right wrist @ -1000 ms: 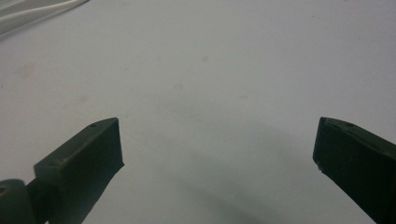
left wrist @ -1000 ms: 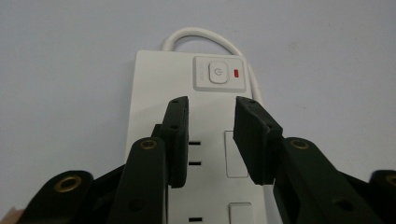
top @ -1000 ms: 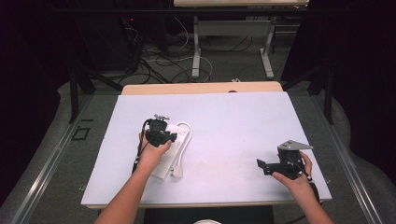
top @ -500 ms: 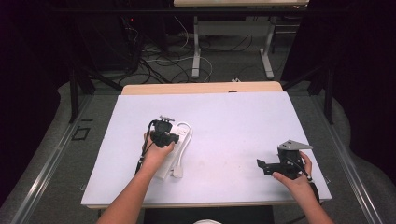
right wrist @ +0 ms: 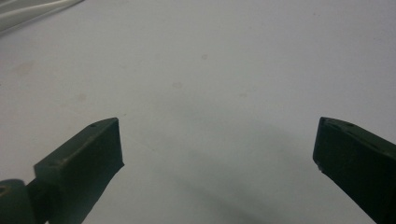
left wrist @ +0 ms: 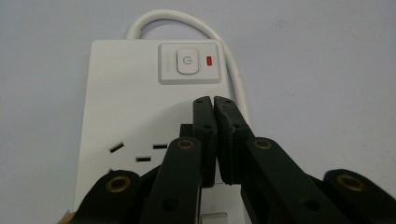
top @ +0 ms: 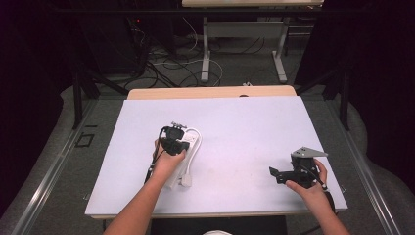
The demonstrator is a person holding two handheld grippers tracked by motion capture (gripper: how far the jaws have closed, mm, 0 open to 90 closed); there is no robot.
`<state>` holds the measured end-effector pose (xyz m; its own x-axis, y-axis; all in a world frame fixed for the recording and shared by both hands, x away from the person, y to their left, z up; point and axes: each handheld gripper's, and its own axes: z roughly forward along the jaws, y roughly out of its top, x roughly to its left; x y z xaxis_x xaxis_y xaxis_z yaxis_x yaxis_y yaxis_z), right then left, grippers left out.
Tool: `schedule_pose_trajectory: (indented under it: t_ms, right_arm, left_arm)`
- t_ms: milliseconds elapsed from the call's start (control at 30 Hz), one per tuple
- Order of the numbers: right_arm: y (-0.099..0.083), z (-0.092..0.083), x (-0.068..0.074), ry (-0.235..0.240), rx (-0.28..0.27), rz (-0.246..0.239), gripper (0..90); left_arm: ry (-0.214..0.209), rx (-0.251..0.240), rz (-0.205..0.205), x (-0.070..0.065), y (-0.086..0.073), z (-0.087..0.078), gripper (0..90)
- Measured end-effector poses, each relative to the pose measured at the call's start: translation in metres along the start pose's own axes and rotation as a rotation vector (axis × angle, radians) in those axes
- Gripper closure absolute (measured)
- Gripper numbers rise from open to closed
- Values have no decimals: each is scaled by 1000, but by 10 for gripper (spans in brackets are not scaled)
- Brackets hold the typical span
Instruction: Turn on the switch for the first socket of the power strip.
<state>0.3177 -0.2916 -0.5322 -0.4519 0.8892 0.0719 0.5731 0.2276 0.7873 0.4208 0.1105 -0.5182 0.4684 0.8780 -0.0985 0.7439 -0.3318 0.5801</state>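
Left tool (left wrist: 214,105) – jaws clenched, empty – hovers above the power strip (left wrist: 140,93), switch (left wrist: 187,62) apparently unpressed; right tool (right wrist: 217,149) rests released on the tabletop (top: 254,127).

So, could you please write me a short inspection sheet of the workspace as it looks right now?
Surface: white rectangular tabletop with faint smudges, wooden edge at the far side.
Job's things: white plastic power strip, lying flat, with a white power button and a red indicator beside it.
Clutter: nothing seen.
Grippers: left gripper over the strip, jaws closed together with nothing between them; right gripper near the table's right front, jaws wide apart, nothing between them.
Cables: the strip's white cord loops past its button end; its white plug lies beside the strip.
Surroundings: grey floor, loose floor cables, white desk legs, dark room.
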Motion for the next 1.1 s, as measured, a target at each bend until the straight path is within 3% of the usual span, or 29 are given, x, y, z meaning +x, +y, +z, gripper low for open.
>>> schedule_pose_trajectory:
  t_ms: [400, 1100]
  right_arm:
    - [0, 0, 1, 9, 5, 10, 9]
    - [0, 2, 1, 2, 0, -6, 9]
  left_arm:
    - [19, 4, -8, -3, -1, 1, 897]
    - [7, 13, -16, -1, 0, 1, 898]
